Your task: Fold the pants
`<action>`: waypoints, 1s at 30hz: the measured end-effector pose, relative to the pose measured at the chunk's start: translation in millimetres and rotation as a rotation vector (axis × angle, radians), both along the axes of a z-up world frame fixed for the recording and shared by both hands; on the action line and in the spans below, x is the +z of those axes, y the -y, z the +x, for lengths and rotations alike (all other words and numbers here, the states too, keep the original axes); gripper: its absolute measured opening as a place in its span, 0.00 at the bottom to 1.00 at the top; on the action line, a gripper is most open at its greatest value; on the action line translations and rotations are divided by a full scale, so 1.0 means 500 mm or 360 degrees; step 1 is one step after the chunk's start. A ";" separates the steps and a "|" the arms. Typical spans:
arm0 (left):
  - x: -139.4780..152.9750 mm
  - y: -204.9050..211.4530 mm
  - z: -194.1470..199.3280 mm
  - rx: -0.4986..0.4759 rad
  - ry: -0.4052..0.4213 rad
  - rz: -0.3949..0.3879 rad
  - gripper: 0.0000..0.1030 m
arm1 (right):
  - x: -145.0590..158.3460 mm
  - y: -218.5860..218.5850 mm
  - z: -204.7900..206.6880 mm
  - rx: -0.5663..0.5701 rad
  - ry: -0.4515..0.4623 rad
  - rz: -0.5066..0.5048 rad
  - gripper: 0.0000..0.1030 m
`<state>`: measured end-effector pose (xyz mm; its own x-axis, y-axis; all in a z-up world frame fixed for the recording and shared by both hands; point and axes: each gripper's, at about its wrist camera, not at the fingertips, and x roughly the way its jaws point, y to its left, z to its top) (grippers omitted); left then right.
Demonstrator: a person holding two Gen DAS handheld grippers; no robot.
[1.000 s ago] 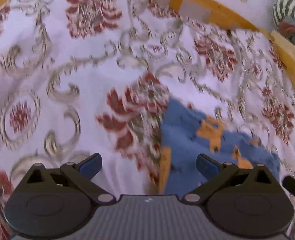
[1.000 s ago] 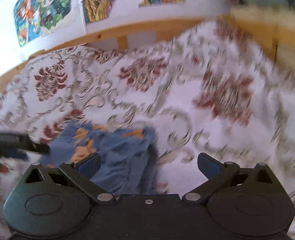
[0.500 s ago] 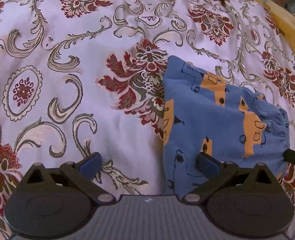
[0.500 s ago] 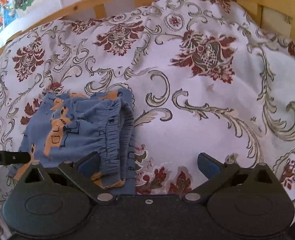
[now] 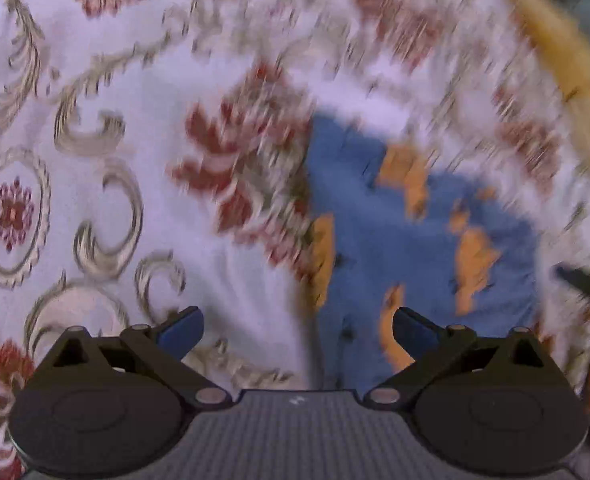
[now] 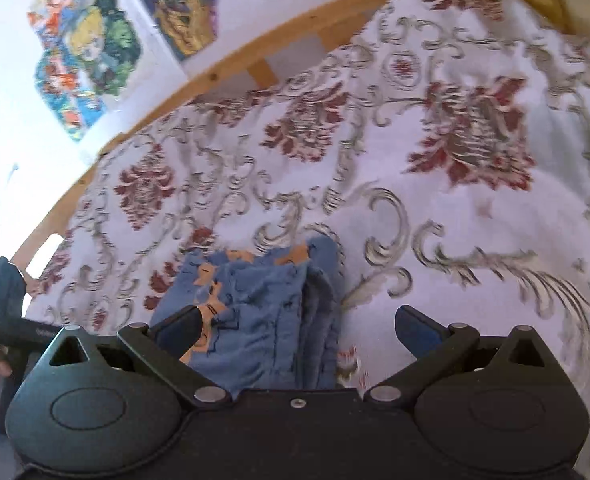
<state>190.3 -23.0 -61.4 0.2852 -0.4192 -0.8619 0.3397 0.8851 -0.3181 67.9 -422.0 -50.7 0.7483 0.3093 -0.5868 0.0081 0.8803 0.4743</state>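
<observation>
The blue pants (image 6: 263, 312) with orange print lie folded, as far as the blur allows, on the floral bedspread (image 6: 435, 208). The left gripper (image 5: 297, 326) and right gripper (image 6: 295, 326) hover spread apart, empty.

Bed (image 6: 475, 216) with a wooden frame (image 6: 231, 76); the rail runs along the far edge, against the wall. The whole top is covered by a white bedspread (image 5: 107, 92) patterned with dark red floral medallions and beige scrollwork, and it bulges and creases toward the far right corner. One item lies directly on the spread: blue pants (image 6: 263, 316) with orange printed shapes, folded into a compact stack, gathered waistband layers showing on their right side. They sit on the near part of the bed, well in from the far rail, flat against the fabric. Left wrist view is motion-blurred; the pants (image 5: 415, 248) read there as a blue-orange patch.
</observation>
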 end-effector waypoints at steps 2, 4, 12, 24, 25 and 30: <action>0.016 -0.008 -0.005 -0.0015 0.0127 -0.0128 1.00 | -0.012 0.020 0.019 0.0084 0.0011 0.0071 0.99; 0.023 0.000 -0.006 -0.0023 0.0258 -0.0175 1.00 | -0.024 0.035 0.034 0.0136 0.0003 0.0126 0.99; -0.017 0.064 -0.013 -0.0376 0.0486 -0.0185 1.00 | -0.068 0.059 0.077 0.0332 -0.0026 0.0242 0.96; -0.055 0.047 0.008 -0.0410 0.0214 -0.0317 1.00 | -0.099 0.057 0.101 0.0524 -0.0042 0.0463 0.84; -0.058 0.048 0.013 -0.0401 0.0205 -0.0330 1.00 | -0.103 0.059 0.105 0.0528 -0.0044 0.0476 0.83; -0.062 0.044 0.017 -0.0399 0.0191 -0.0337 1.00 | -0.110 0.072 0.109 0.0484 -0.0059 0.0533 0.72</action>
